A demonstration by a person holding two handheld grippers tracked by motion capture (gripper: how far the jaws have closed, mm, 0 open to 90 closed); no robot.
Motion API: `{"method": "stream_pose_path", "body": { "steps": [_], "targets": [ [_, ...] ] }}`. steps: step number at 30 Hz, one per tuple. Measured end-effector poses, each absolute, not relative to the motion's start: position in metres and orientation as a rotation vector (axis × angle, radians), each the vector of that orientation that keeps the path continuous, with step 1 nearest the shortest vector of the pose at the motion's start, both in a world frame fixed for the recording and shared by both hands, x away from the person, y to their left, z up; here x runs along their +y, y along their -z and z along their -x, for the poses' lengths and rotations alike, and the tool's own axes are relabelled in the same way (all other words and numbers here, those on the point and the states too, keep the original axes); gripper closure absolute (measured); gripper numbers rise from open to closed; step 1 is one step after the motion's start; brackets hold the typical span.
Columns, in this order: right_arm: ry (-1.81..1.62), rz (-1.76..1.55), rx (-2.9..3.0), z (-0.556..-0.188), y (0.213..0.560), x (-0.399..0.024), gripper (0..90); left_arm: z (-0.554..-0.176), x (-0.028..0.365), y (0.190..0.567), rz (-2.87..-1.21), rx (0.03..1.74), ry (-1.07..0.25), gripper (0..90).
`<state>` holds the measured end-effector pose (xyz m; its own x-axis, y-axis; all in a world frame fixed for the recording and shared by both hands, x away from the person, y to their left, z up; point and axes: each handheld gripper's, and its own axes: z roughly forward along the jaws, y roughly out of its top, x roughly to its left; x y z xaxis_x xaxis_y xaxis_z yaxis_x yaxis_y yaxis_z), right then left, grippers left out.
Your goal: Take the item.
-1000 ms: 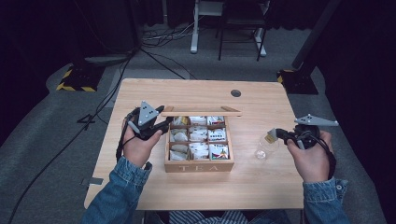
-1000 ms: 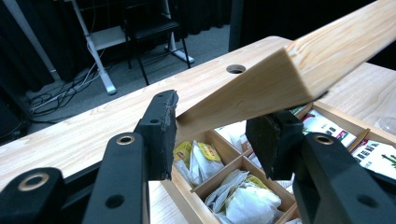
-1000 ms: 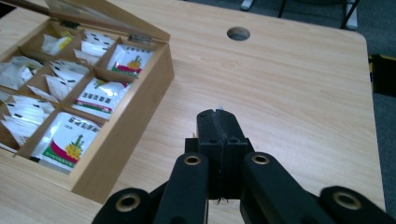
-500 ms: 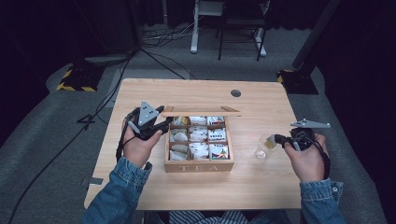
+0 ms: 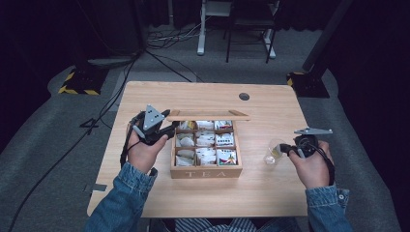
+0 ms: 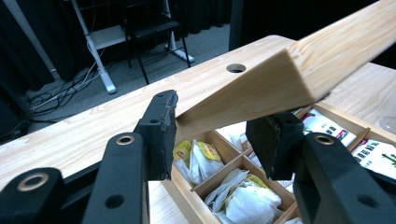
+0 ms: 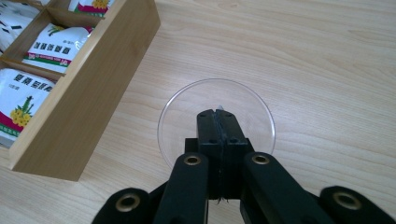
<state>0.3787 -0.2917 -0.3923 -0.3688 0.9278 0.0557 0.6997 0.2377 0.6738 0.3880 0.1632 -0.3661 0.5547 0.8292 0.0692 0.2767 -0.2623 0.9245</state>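
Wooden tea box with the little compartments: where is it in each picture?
High view: the open wooden tea box sits mid-table, between the two hands.
Left gripper view: the box is at the bottom middle, under its raised lid.
Right gripper view: the box is at the upper left.
Shared landmark: the light wooden table.

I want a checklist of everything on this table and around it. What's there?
Surface: wooden table, round hole near the far edge.
Job's things: tea box full of tea bags; its lid is raised; clear cup beside the box.
Clutter: nothing seen.
Grippers: left gripper shut on the lid's edge; right gripper shut above the cup, something thin pinched between its tips.
Cables: cables across the floor.
Surroundings: grey floor, dark room, chair.
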Motion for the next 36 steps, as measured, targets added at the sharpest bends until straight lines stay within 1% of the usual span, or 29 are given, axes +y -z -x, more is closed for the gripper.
{"method": "stream_pose_path", "body": {
  "steps": [8, 12, 16, 21, 29, 32, 36],
  "targets": [
    [-0.872, -1.484, 2.178, -0.382, 0.398, -0.289, 89.8, -0.388, 0.163, 0.366, -1.804, 0.915, -0.702, 53.3],
    [-0.867, -1.468, 2.162, -0.382, 0.396, -0.288, 81.7, -0.388, 0.163, 0.366, -1.807, 0.913, -0.704, 53.3],
    [-0.882, -1.453, 2.135, -0.381, 0.392, -0.29, 78.1, -0.388, 0.163, 0.366, -1.807, 0.913, -0.703, 53.3],
    [-0.897, -1.444, 2.078, -0.382, 0.386, -0.298, 71.2, -0.388, 0.163, 0.366, -1.806, 0.914, -0.7, 53.3],
    [-0.929, -1.426, 2.011, -0.387, 0.382, -0.318, 51.7, -0.389, 0.163, 0.367, -1.815, 0.913, -0.696, 52.5],
    [-0.923, -1.403, 1.989, -0.391, 0.384, -0.327, 46.2, -0.389, 0.163, 0.367, -1.816, 0.914, -0.691, 52.4],
    [-0.91, -1.409, 1.968, -0.395, 0.388, -0.342, 43.0, -0.389, 0.163, 0.367, -1.815, 0.918, -0.689, 52.3]
  ]
}}
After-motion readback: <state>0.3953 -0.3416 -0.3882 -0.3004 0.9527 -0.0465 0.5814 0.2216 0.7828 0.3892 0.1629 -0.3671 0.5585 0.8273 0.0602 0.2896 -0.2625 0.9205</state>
